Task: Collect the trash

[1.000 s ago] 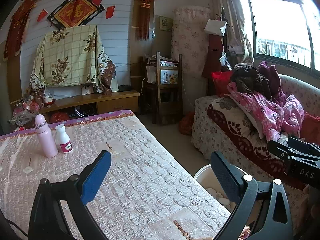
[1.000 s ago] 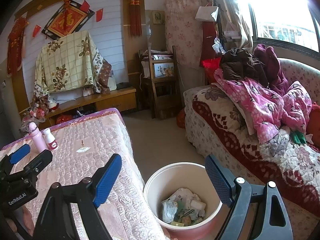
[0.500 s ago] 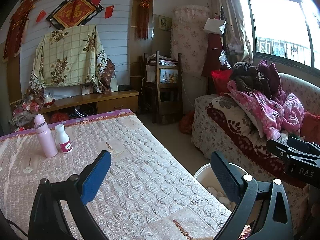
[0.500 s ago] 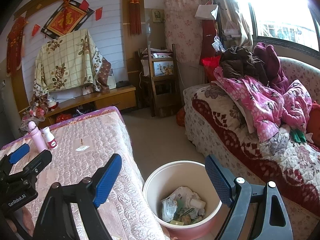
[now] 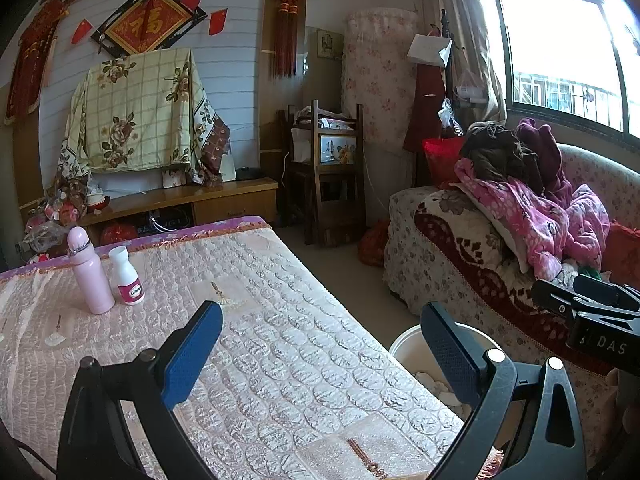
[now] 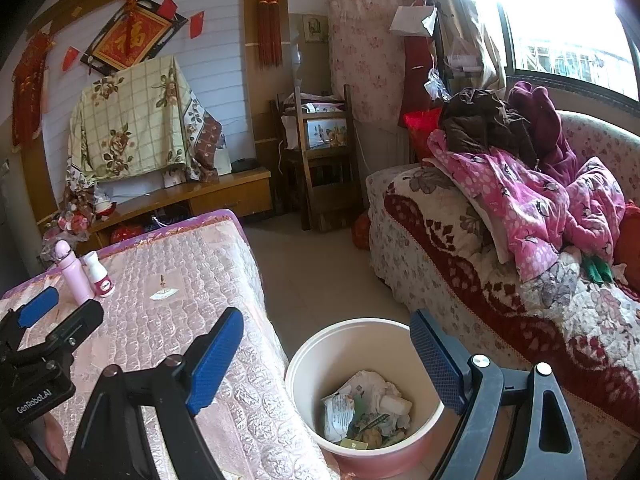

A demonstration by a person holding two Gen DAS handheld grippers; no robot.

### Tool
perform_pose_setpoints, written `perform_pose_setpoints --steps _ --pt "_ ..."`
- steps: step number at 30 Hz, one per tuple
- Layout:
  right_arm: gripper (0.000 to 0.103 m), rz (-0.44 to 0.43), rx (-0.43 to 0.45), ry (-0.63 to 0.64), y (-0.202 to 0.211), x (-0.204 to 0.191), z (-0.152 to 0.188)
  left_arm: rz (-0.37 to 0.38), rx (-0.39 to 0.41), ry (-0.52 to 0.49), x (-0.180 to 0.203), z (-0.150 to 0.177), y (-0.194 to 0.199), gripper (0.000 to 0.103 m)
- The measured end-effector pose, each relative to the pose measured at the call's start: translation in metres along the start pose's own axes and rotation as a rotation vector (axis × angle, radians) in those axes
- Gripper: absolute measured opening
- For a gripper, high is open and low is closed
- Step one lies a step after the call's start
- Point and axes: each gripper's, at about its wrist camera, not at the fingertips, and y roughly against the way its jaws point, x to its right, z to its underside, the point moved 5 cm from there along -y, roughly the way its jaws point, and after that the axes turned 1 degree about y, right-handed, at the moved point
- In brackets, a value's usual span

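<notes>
Quilted pink cover (image 5: 304, 344) with a purple fringed border, spread over a low desk; bare except for a pink bottle (image 5: 89, 276) and a white bottle with a magenta label (image 5: 127, 277), upright and just beside each other near the far left corner. Off the desk's right edge, on the tiled floor, a round white bin with a pink base (image 6: 320, 364), crumpled paper and wrappers (image 6: 368, 408) lying in its bottom. Beyond the bin, a sofa (image 6: 460, 248) under a floral and red throw, pink and dark clothing heaped on it. Against the far wall, a wooden cabinet (image 5: 224, 200) with a flowered cloth draped above, red hangings, a wooden chair (image 5: 332, 176), a bright window at right. Left tool (image 5: 320, 336) spread wide over the cover, nothing between its blue pads. Right tool (image 6: 326, 340) likewise spread wide, empty, poised above the bin. From the left view, bin mostly hidden behind a tool finger. Label text on the white bottle too small to read.
</notes>
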Motion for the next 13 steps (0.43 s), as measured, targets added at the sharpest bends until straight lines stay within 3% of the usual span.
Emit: perform_pose_setpoints --steps 13 --pt "0.088 -0.005 -0.016 0.013 -0.0056 -0.0085 0.0022 -0.003 0.014 -0.018 -0.0049 0.0029 -0.0004 0.099"
